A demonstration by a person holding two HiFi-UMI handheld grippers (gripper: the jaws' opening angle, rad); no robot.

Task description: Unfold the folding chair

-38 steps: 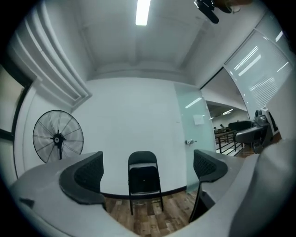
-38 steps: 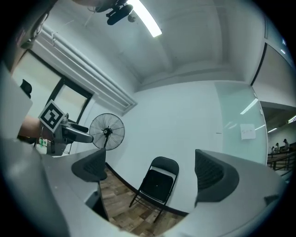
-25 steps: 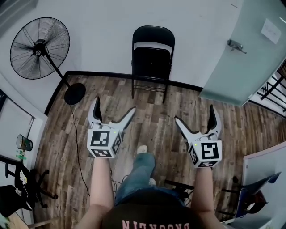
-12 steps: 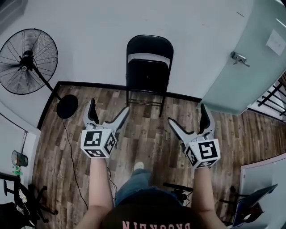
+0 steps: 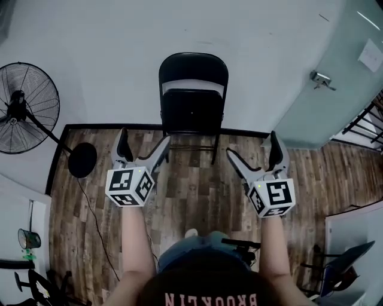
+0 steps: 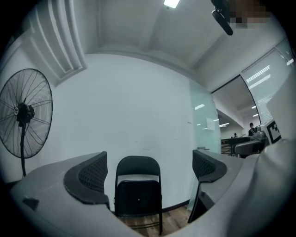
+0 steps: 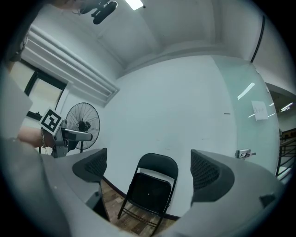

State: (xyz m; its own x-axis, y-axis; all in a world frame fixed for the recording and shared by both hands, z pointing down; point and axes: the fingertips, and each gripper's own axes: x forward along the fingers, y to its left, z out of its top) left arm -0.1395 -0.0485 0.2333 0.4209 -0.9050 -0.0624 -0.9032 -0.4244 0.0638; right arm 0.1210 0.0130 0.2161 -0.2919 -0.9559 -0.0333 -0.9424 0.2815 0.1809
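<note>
Only in the head view: wood-plank floor (image 5: 197, 191), round fan base (image 5: 82, 160) and both marker cubes (image 5: 128, 186) together; only in the gripper views: ceiling lights (image 6: 171, 3) and a level look at the chair between each pair of jaws. One black folding chair (image 5: 192, 101), folded flat, upright against the white wall (image 5: 119, 48), well ahead of both grippers; one wire-caged pedestal fan (image 5: 24, 107) to its left, one frosted glass door (image 5: 335, 72) with a metal handle (image 5: 322, 77) to its right. Two grippers, left gripper (image 5: 145, 138) and right gripper (image 5: 252, 144), each with jaws spread wide on nothing, dark textured pads (image 6: 92, 173) on pale grey bodies.
</note>
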